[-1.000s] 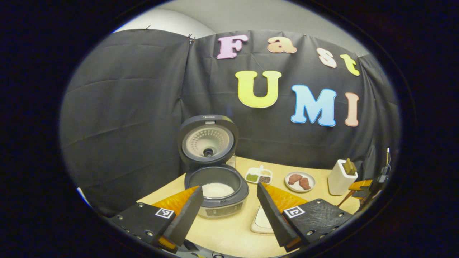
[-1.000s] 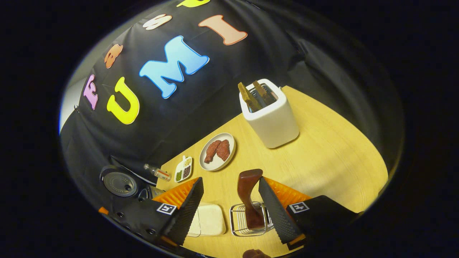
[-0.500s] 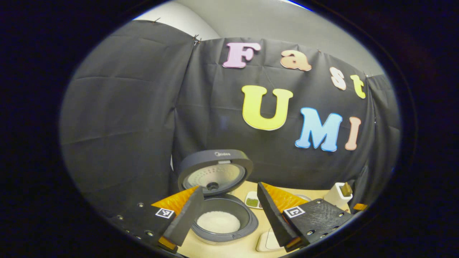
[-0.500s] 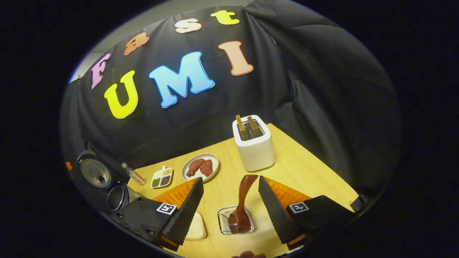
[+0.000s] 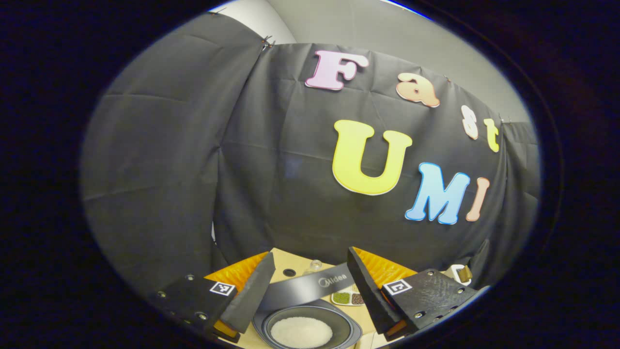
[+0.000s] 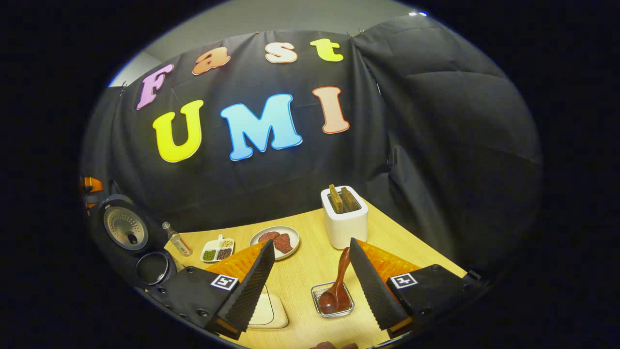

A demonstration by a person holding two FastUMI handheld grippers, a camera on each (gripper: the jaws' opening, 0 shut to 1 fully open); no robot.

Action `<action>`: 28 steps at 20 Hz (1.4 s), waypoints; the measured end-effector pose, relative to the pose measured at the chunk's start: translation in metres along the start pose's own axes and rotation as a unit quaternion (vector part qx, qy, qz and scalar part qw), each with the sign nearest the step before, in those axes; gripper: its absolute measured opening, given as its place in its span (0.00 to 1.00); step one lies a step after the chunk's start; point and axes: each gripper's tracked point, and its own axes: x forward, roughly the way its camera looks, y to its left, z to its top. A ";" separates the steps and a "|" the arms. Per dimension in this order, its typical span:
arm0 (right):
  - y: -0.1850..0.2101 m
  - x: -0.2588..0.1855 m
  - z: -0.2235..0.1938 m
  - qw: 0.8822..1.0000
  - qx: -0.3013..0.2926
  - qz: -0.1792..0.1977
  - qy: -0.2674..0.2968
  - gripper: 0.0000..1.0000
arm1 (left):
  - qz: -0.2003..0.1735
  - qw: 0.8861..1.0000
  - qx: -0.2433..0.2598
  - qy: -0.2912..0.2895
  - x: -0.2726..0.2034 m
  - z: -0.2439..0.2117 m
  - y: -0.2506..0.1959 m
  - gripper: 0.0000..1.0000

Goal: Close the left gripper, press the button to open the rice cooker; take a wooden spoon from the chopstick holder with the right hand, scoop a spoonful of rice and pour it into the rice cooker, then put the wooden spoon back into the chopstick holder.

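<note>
Rice cooker (image 5: 310,325) sits right under the left gripper (image 5: 310,278) with its lid (image 5: 312,287) up, and the pot has a white mound of rice (image 5: 301,332) in the middle. That gripper's fingers are spread wide with nothing between them, hanging over the pot's back rim. In the right gripper view the cooker (image 6: 152,266) is way off at the table's far left edge, its lid (image 6: 125,228) upright.

Right gripper (image 6: 310,281) is wide open too, gripping nothing. The wooden spoon (image 6: 335,286) stands bowl-down in the wire chopstick holder (image 6: 333,300), handle leaning up toward the right finger but not touching it as far as I can tell.

Other stuff: a white toaster (image 6: 345,222) with 2 brown slices in its slots, a plate (image 6: 274,237) with 2 reddish meat pieces, a small divided dish (image 6: 218,252) of green and dark grains, a little bottle (image 6: 177,241), and a pale flat tray (image 6: 269,315) by the left finger.

Bare table (image 6: 310,264) is open between plate, toaster and holder, and the right front edge is open.
</note>
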 end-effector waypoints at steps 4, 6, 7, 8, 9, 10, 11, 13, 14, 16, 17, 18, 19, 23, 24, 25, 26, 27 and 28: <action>0.013 -0.016 -0.001 1.000 -0.028 0.001 -0.006 0.98 | -0.014 0.997 -0.021 0.068 0.042 -0.022 -0.004 0.95; 0.015 -0.021 0.000 0.999 -0.032 0.000 -0.011 0.98 | -0.012 0.995 -0.044 0.090 0.050 -0.033 -0.004 0.95; 0.018 -0.023 -0.003 0.999 -0.032 0.004 -0.009 0.98 | -0.007 0.993 -0.053 0.101 0.052 -0.038 -0.004 0.96; 0.020 -0.024 -0.008 0.999 -0.031 0.009 -0.003 0.98 | -0.006 0.992 -0.053 0.111 0.050 -0.043 -0.007 0.96; 0.020 -0.024 -0.013 0.999 -0.031 0.013 0.003 0.98 | -0.008 0.991 -0.051 0.124 0.047 -0.047 -0.009 0.96; 0.020 -0.023 -0.016 0.999 -0.029 0.015 0.008 0.98 | -0.010 0.989 -0.052 0.136 0.043 -0.055 -0.012 0.97; 0.019 -0.021 -0.019 0.999 -0.026 0.020 0.013 0.98 | -0.011 0.987 -0.058 0.149 0.037 -0.060 -0.016 0.99; 0.021 -0.017 -0.025 0.999 -0.020 0.033 0.020 0.98 | -0.011 0.981 -0.079 0.178 0.024 -0.071 -0.028 0.96; 0.021 -0.014 -0.026 0.999 -0.019 0.042 0.023 0.98 | -0.009 0.978 -0.080 0.193 0.017 -0.084 -0.029 0.97; 0.018 -0.004 -0.028 0.998 -0.018 0.060 0.032 0.98 | -0.002 0.972 -0.082 0.220 0.003 -0.112 -0.035 0.97; 0.014 0.001 -0.031 0.997 -0.017 0.063 0.042 0.98 | 0.002 0.968 -0.086 0.235 -0.006 -0.124 -0.040 0.98; 0.009 0.007 -0.034 0.996 -0.012 0.067 0.052 0.98 | 0.002 0.967 -0.083 0.241 -0.015 -0.137 -0.043 0.96; 0.007 0.011 -0.034 0.996 -0.003 0.073 0.055 0.98 | 0.004 0.965 -0.075 0.253 -0.021 -0.153 -0.048 0.98; -0.012 0.021 -0.039 0.994 0.020 0.083 0.067 0.98 | 0.030 0.956 -0.034 0.288 -0.039 -0.209 -0.058 0.98; -0.020 0.022 -0.040 0.995 0.007 0.079 0.065 0.98 | 0.038 0.955 -0.025 0.293 -0.042 -0.222 -0.060 0.98; -0.027 0.023 -0.042 0.995 -0.006 0.077 0.065 0.98 | 0.045 0.954 -0.015 0.296 -0.044 -0.234 -0.060 0.98; -0.032 0.022 -0.045 0.994 -0.011 0.079 0.070 0.98 | 0.052 0.952 -0.006 0.301 -0.044 -0.245 -0.061 0.96; -0.035 0.021 -0.051 0.993 -0.010 0.086 0.077 0.98 | 0.058 0.951 0.005 0.304 -0.044 -0.254 -0.062 1.00; -0.038 0.020 -0.056 0.992 -0.005 0.090 0.085 0.98 | 0.063 0.950 0.016 0.307 -0.044 -0.261 -0.063 0.98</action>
